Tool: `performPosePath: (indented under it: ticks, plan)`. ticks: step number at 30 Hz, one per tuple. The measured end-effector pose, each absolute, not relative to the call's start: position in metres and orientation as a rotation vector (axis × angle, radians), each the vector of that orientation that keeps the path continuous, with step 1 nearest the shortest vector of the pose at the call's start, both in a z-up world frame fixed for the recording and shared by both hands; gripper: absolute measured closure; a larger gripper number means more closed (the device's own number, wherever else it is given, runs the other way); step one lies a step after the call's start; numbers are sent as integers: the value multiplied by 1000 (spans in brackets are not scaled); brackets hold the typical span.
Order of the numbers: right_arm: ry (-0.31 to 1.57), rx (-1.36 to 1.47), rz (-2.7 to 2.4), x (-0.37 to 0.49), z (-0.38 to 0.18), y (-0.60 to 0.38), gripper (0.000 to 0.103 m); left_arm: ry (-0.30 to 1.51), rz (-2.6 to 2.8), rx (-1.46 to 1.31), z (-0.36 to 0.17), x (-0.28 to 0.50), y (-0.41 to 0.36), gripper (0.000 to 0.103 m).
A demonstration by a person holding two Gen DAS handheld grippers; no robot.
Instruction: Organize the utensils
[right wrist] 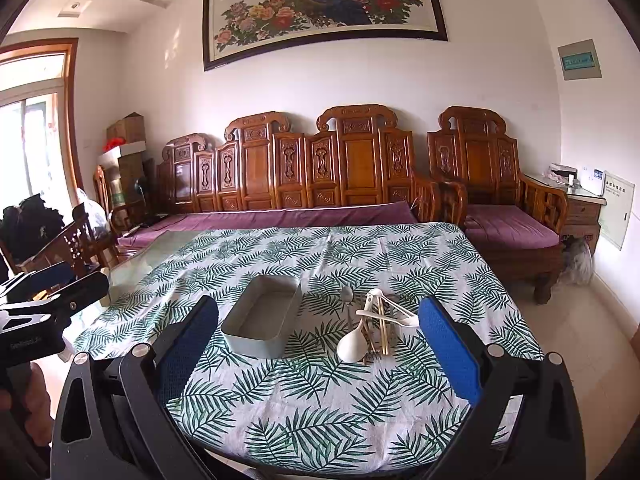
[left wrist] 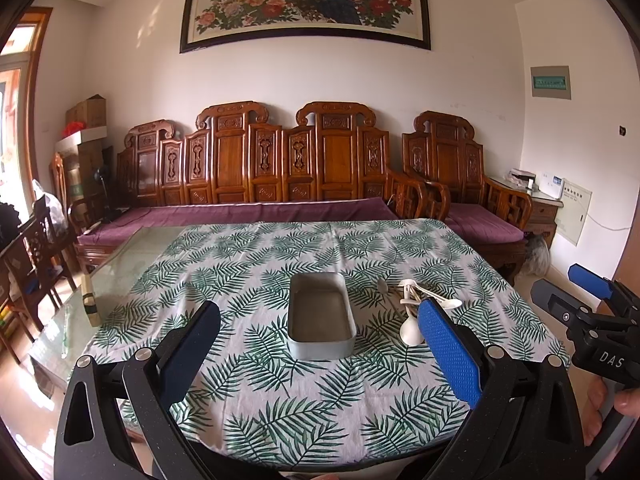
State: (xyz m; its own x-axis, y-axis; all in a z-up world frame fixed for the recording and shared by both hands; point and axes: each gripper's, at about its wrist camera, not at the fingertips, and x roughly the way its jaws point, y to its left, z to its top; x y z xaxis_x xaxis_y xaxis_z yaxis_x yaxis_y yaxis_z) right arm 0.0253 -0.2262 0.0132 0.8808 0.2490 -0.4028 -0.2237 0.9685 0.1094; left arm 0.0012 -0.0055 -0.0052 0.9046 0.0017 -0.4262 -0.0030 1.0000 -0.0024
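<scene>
- The room was a sitting room: a counter under a leaf-print cloth filled the near view, with a white wall behind.
- Nearest the lens in the left wrist view, the left tool hovered above the near part of the cloth, its two blue pads spread wide and holding nothing.
- The right tool hovered likewise in its own view, pads spread wide and empty; its dark body also showed at the right edge of the left wrist view.
- Past the tools, a grey rectangular tin sat on the cloth near its middle, open at the top, with nothing seen inside.
- Just to the right of the tin lay a loose heap of utensils, apart from the tin and crossing over one another.
- In that heap a white spoon lay nearest, bowl toward the camera, with pale chopsticks and a metal spoon farther back.
- Left of the tin, beyond the cloth's edge, bare glass of the counter showed, with a small brush lying on it.
- Behind the tin, across the counter, stood a carved wooden sofa with purple cushions.
- Right of that sofa stood a matching armchair.
- Above the sofa hung a framed peacock-and-peony painting.
</scene>
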Motion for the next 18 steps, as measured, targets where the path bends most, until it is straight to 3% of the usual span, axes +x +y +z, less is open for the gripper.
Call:
performPosePath:
  ticks: [18]
  plan:
    - [428, 61, 245, 25, 13, -226, 3, 441, 3, -3, -3, -1, -3, 7]
